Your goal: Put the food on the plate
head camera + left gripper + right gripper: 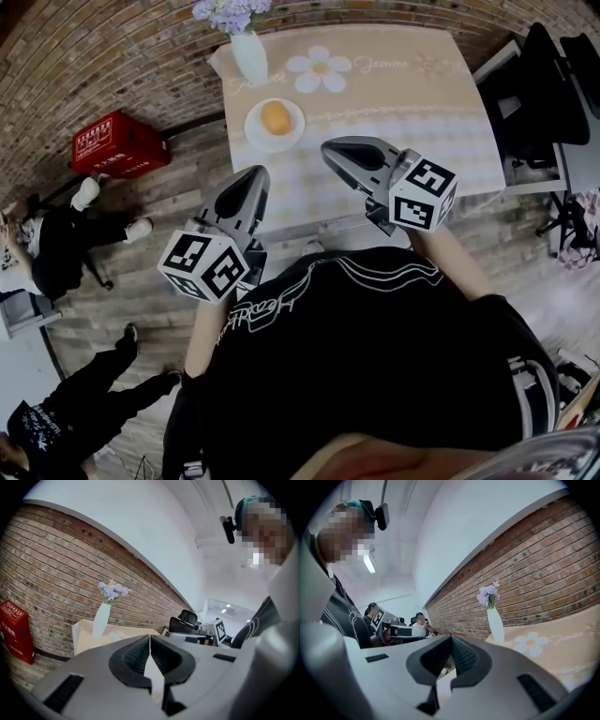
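An orange round food [276, 117] lies on a small white plate [256, 133] on the table [403, 112], near its left side. My left gripper [251, 176] hangs off the table's near left edge, jaws shut with nothing between them. My right gripper [330, 148] is held over the near edge of the table, right of the plate, also shut and empty. In the left gripper view the left gripper [149, 637] points at the brick wall with its jaws meeting. In the right gripper view the right gripper [451, 637] shows its jaws closed as well.
A white vase [250, 54] with purple flowers stands at the table's far left corner, behind the plate. A red crate [117, 143] sits on the floor to the left. Black office chairs [539, 84] stand right of the table. People sit at the left on the wooden floor.
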`<state>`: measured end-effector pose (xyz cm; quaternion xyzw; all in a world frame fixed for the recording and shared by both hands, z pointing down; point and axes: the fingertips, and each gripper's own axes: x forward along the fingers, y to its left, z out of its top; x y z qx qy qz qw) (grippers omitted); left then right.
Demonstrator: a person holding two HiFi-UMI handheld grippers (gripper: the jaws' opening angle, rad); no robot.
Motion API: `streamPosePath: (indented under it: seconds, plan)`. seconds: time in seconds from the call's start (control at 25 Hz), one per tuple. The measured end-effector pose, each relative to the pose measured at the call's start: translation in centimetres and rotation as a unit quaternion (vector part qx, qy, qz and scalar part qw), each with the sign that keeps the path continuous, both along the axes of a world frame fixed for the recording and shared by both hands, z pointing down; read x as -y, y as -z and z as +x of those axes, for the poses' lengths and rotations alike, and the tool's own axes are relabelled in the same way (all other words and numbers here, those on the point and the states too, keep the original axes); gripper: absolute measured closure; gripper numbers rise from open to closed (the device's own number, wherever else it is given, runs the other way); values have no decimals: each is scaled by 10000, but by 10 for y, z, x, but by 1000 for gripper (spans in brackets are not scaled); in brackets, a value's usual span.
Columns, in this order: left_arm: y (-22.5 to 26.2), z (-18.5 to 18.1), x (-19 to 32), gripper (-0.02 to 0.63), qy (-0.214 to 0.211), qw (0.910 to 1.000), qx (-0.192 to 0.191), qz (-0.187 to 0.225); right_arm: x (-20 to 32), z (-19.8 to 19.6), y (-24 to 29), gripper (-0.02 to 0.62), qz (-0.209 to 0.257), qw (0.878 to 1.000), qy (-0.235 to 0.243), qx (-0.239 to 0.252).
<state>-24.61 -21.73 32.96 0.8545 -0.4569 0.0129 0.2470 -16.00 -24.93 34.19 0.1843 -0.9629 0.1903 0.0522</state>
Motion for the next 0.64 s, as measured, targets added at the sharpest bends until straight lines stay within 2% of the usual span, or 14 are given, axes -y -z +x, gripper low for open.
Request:
streamPosePath:
  seconds: [0.4, 0.64]
  plan:
    - [3, 1, 5, 598, -33, 10000, 86, 35, 7, 3, 5, 598, 56, 9999, -91, 127]
    - [4, 0, 10, 598, -79, 9999, 111, 46, 12, 0, 4, 598, 18, 10000, -80, 36]
